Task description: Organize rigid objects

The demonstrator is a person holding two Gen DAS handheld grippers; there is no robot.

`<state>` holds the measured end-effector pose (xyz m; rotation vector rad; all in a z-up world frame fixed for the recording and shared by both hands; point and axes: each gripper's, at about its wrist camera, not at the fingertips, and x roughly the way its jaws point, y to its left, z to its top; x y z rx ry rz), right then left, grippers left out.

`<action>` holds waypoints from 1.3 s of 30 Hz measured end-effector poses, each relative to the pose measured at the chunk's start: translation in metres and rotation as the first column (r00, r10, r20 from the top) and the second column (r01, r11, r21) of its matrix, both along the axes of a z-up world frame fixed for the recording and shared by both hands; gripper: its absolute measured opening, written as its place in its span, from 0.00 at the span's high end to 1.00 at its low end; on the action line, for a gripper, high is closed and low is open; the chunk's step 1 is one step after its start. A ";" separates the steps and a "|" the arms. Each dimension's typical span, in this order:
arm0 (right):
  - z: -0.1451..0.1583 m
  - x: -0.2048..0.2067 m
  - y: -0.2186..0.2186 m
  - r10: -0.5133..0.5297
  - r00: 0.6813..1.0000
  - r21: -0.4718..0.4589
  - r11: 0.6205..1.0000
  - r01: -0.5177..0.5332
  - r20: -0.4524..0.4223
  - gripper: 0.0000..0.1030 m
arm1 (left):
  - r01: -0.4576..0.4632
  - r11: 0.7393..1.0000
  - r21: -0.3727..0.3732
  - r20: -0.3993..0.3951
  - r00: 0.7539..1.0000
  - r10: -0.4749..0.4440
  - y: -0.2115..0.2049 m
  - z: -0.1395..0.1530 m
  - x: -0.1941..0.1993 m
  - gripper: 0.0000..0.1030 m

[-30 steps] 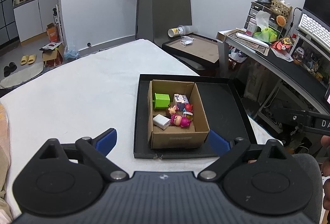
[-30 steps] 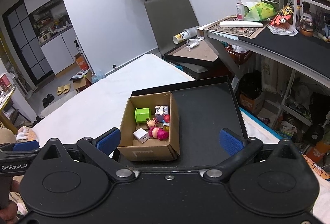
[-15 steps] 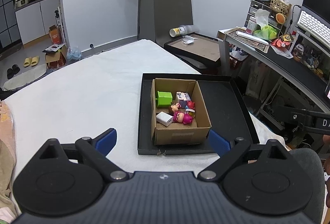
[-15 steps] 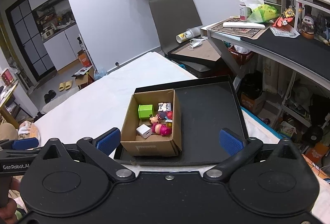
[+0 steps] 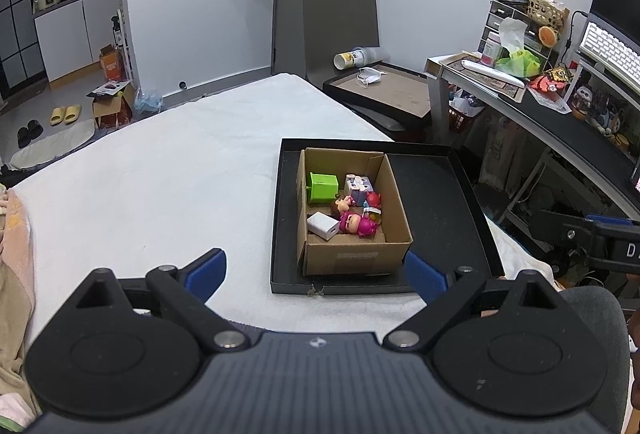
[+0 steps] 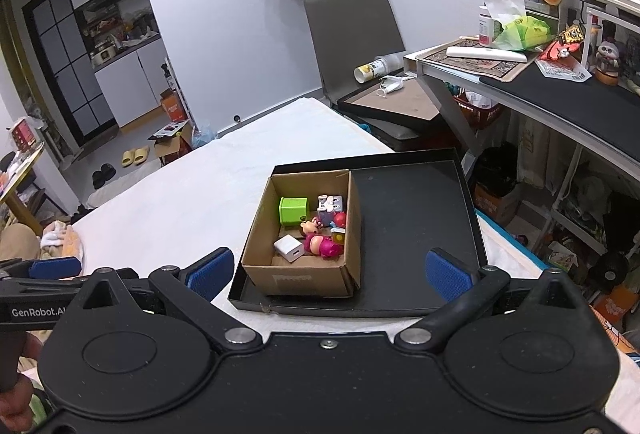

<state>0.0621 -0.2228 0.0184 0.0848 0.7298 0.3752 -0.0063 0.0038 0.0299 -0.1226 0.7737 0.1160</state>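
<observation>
Cardboard box (image 5: 354, 222) sits against the left wall of a black tray (image 5: 436, 202) at the bed's (image 5: 160, 170) right edge; the tray's right half and the bed lie open. Inside: one green cube (image 5: 323, 187), one white charger (image 5: 322, 225), several small figures, too jumbled to count. Left tongs (image 5: 316, 272) and right tongs (image 6: 328, 270) are spread, holding nothing.

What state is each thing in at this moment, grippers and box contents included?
Left gripper: open, empty.
Right gripper: open, empty.
Brown cardboard box: open-topped, upright in the tray.
Black shallow tray: right half bare.
Green plastic cube: inside box.
White charger block: inside box.
Pink toy figure: lying down inside box.
</observation>
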 end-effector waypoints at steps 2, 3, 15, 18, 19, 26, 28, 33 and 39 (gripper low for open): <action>0.001 0.000 0.000 -0.002 1.000 -0.001 1.000 0.002 0.000 0.00 | 0.000 1.000 -0.001 -0.001 1.000 0.000 0.000 0.000 0.000 0.07; 0.001 0.000 0.000 -0.003 1.000 0.001 1.000 0.003 -0.001 0.00 | 0.001 1.000 -0.001 -0.001 1.000 -0.001 0.001 0.000 0.000 0.07; 0.001 -0.002 0.002 0.002 1.000 -0.010 1.000 -0.002 -0.001 0.00 | -0.001 1.000 -0.004 -0.003 1.000 0.001 0.003 0.001 -0.003 0.07; 0.001 -0.002 0.002 0.002 1.000 -0.011 1.000 -0.002 -0.002 0.00 | -0.003 1.000 -0.006 -0.005 1.000 0.003 0.003 0.001 -0.003 0.07; 0.001 -0.002 0.002 0.002 1.000 -0.011 1.000 -0.002 -0.002 0.00 | -0.003 1.000 -0.006 -0.005 1.000 0.003 0.003 0.001 -0.003 0.07; 0.001 -0.001 0.003 0.005 1.000 -0.013 1.000 -0.005 -0.002 0.00 | 0.001 1.000 -0.008 -0.009 1.000 -0.001 0.003 -0.001 -0.003 0.07; 0.000 -0.001 0.003 0.005 1.000 -0.014 1.000 -0.005 -0.002 0.00 | 0.002 1.000 -0.008 -0.012 1.000 -0.002 0.003 -0.002 -0.004 0.07; -0.001 -0.001 0.003 0.003 1.000 -0.016 1.000 -0.003 -0.003 0.00 | 0.001 1.000 -0.010 -0.013 1.000 -0.001 0.003 -0.003 -0.004 0.07; -0.001 -0.001 0.003 0.003 1.000 -0.016 1.000 -0.003 -0.002 0.00 | 0.004 1.000 -0.010 -0.017 1.000 -0.005 0.001 -0.004 -0.004 0.07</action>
